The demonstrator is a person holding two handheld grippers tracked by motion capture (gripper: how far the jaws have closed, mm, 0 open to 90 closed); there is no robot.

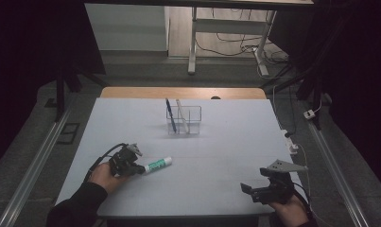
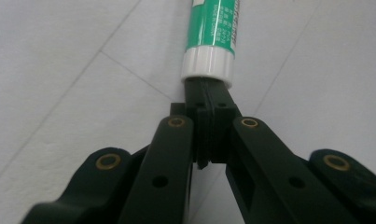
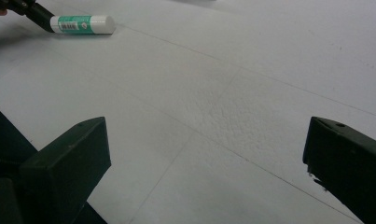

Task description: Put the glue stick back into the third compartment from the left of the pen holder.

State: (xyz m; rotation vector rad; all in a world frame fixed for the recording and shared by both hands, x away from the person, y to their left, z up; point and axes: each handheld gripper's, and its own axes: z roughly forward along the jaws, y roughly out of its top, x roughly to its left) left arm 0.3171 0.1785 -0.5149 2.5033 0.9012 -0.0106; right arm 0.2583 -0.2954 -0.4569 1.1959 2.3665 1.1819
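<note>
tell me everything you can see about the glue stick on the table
The glue stick is a short cylinder with a green printed label and white ends, plastic by its look. It lies flat on the white table, left of centre, in front of the clear organizer. The shut tips of the left gripper meet its near white end; nothing clamps it.

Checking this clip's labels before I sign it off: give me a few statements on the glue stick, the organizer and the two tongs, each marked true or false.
1. The left tongs are shut, their tips at the white end of the glue stick. True.
2. The glue stick stands upright in the clear organizer. False: it lies flat on the table, apart from the organizer.
3. The right tongs are open with nothing between them. True.
4. The organizer has nothing in it. False: a dark blue pen and a pale pen lean inside it.
</note>
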